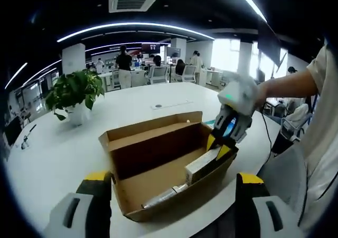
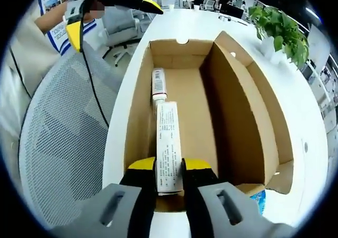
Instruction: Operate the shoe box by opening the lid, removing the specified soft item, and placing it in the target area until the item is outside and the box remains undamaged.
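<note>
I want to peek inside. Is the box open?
Open. The shoe box has its lid folded back, and the right gripper grips a white carton inside.

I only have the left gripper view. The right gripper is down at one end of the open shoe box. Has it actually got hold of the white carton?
Observer: Yes. In the right gripper view the right gripper is shut on the near end of the white carton, with a finger on each long side.
Operator: Anything else lying near it?
Observer: A white tube lies just beyond the carton, in line with it, along the same wall of the shoe box.
Operator: Is my left gripper in the way?
Observer: No. The left gripper is open and outside the box, on the side of the mesh chair.
</note>
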The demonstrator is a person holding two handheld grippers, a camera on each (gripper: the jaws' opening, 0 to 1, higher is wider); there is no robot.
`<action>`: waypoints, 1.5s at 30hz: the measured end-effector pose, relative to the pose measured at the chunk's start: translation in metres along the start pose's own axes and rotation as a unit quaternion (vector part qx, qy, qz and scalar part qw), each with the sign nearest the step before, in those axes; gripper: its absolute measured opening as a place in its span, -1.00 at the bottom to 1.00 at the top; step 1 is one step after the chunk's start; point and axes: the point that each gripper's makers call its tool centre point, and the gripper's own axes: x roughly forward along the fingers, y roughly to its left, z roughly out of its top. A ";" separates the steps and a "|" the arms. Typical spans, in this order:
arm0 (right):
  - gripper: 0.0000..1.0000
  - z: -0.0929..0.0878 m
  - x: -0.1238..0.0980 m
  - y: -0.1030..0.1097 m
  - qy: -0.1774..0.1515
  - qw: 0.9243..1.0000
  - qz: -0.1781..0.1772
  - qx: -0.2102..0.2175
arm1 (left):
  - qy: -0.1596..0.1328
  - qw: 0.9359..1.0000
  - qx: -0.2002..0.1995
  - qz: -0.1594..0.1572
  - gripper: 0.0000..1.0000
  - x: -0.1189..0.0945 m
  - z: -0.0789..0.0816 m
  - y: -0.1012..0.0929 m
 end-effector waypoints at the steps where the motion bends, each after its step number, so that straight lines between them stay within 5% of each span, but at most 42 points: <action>1: -0.69 0.001 -0.002 -0.001 -0.002 1.000 -0.002 0.002 | 0.000 1.000 0.000 0.000 0.99 0.000 0.000 0.000; 16: -0.69 0.014 -0.028 0.000 -0.041 0.998 -0.010 0.038 | 0.010 1.000 0.011 -0.006 0.99 0.006 0.002 -0.008; 45: -0.70 0.029 -0.088 -0.010 -0.070 0.996 -0.054 -0.010 | 0.013 0.999 0.020 -0.026 1.00 0.018 0.010 -0.020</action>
